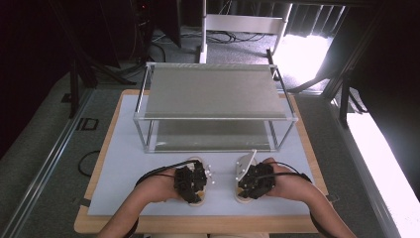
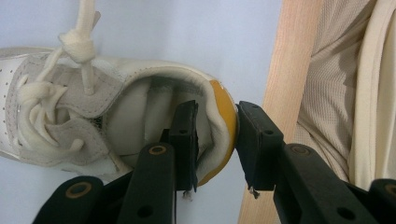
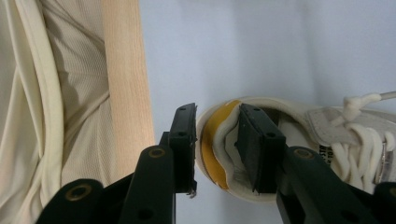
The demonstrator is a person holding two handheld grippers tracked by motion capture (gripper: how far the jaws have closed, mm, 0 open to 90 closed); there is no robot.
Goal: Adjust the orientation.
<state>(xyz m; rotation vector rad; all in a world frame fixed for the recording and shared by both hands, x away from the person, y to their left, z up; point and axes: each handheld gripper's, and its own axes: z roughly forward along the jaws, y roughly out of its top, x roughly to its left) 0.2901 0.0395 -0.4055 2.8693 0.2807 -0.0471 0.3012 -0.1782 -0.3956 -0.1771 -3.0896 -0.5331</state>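
Observation:
Two cream-white lace-up shoes lie side by side on the white mat (image 1: 124, 163), heels toward the person. The left shoe (image 2: 116, 107) has a yellow heel tab. My left gripper (image 2: 215, 121) is shut on that heel, one jaw inside the collar and one outside against the tab. The right shoe (image 3: 299, 126) has the same yellow tab. My right gripper (image 3: 217, 126) pinches its heel wall the same way. In the high view the left gripper (image 1: 190, 184) and right gripper (image 1: 255, 182) cover most of both shoes; the left shoe's heel (image 1: 196, 201) shows below the left gripper.
A two-level metal shelf rack (image 1: 213, 91) stands on the far half of the mat. The wooden table edge (image 2: 280, 70) runs just behind the heels, with the person's beige top (image 3: 56, 116) right beyond it. Dark floor and cables surround the table.

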